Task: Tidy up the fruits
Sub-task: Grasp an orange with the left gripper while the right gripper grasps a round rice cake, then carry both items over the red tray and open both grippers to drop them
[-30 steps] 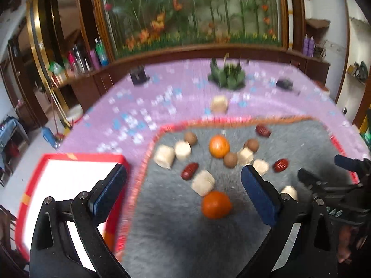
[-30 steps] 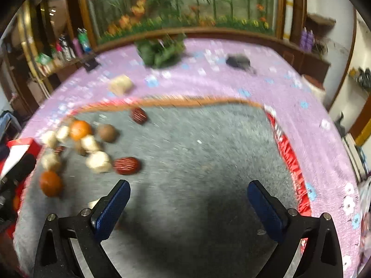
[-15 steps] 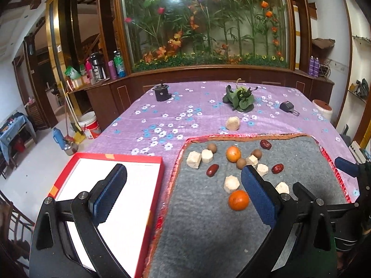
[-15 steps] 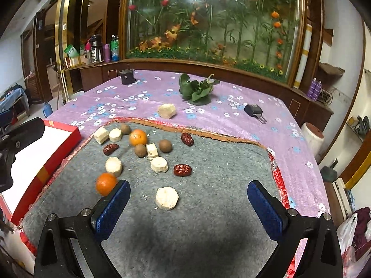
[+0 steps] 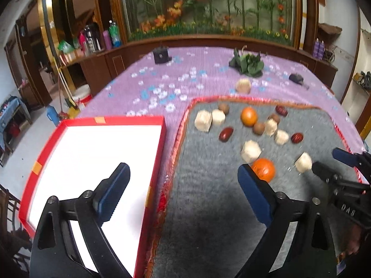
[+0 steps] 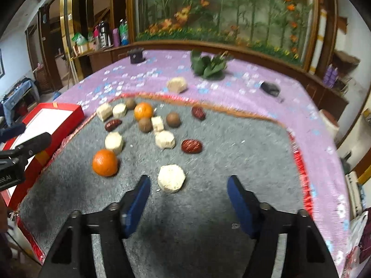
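Fruits lie scattered on the grey mat [image 6: 231, 153]: two oranges, red dates, brown round ones and pale hexagonal blocks, with the red tray [image 5: 97, 153] beside the mat on the purple cloth. Left gripper [image 5: 183, 185], spread wide with its jaws just closing slightly, hovers with nothing between them, the near orange [image 5: 264, 169] just past its right finger. Right gripper [image 6: 189, 191], jaws half apart and just closing, pinches nothing; the nearest pale block [image 6: 171, 178] lies just ahead, untouched.

Fuzzy grey mat [image 6: 231, 153], prob. felt, glossy red tray [image 5: 160, 143]
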A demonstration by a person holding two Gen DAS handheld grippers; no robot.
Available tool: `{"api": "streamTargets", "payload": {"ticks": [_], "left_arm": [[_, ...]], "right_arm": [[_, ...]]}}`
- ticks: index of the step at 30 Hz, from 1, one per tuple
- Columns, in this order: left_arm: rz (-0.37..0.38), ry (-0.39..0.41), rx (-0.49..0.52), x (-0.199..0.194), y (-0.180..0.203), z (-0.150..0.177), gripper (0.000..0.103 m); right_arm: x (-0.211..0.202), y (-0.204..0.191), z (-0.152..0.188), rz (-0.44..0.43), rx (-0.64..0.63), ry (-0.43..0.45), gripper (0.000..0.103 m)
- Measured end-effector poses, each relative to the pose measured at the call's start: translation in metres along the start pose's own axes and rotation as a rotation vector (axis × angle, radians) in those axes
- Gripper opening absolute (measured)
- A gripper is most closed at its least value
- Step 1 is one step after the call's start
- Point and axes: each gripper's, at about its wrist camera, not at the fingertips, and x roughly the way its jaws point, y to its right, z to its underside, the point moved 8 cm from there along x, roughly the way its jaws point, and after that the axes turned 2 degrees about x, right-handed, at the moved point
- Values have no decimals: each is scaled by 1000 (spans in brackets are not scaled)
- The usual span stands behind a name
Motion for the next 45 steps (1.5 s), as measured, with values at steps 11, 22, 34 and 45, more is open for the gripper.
{"api": "streamTargets", "payload": {"ticks": [11, 22, 34, 45], "left_arm": [[115, -96, 130, 27, 57, 2, 81], [205, -184, 127, 58, 90, 11, 50], [180, -68, 80, 16, 56, 12, 35], [17, 37, -91, -35, -57, 20, 35]], "right_arm": [[42, -12, 3, -79, -9, -116, 33], [41, 6, 0, -272, 168, -72, 31], [28, -2, -4, -324, 154, -28, 31], [9, -116, -19, -508, 28, -21, 30]]}}
